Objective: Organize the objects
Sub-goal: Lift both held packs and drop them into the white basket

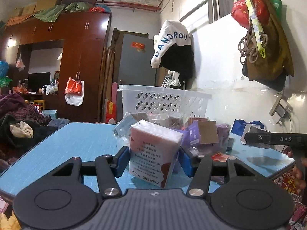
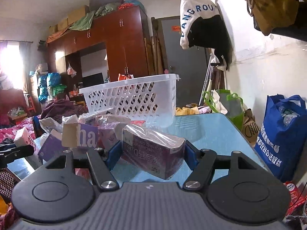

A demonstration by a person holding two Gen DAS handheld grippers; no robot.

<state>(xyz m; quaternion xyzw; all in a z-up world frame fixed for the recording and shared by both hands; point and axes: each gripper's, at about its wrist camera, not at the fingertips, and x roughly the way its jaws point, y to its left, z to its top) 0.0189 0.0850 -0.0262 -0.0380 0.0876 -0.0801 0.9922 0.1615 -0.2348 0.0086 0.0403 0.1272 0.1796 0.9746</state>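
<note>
A pink-and-white tissue pack [image 1: 153, 153] printed "THANK YOU" stands between the blue pads of my left gripper [image 1: 155, 159], which is shut on it just above the blue table [image 1: 76, 143]. My right gripper [image 2: 152, 153] is shut on a purple box in clear wrap [image 2: 153, 153], held tilted over the table [image 2: 211, 134]. Behind both lies a heap of purple boxes and wrapped packets [image 1: 203, 134] [image 2: 86, 134]. A white slotted basket [image 1: 165, 97] [image 2: 134, 95] stands at the table's far side. The right gripper [image 1: 249, 139] shows at the right edge of the left wrist view.
A blue shopping bag [image 2: 280, 134] and a green bag [image 2: 230, 103] stand on the floor right of the table. Piled clothes [image 1: 19, 124] lie to the left. A white-and-black garment [image 1: 172, 46] and bags [image 1: 268, 38] hang on the wall above the table.
</note>
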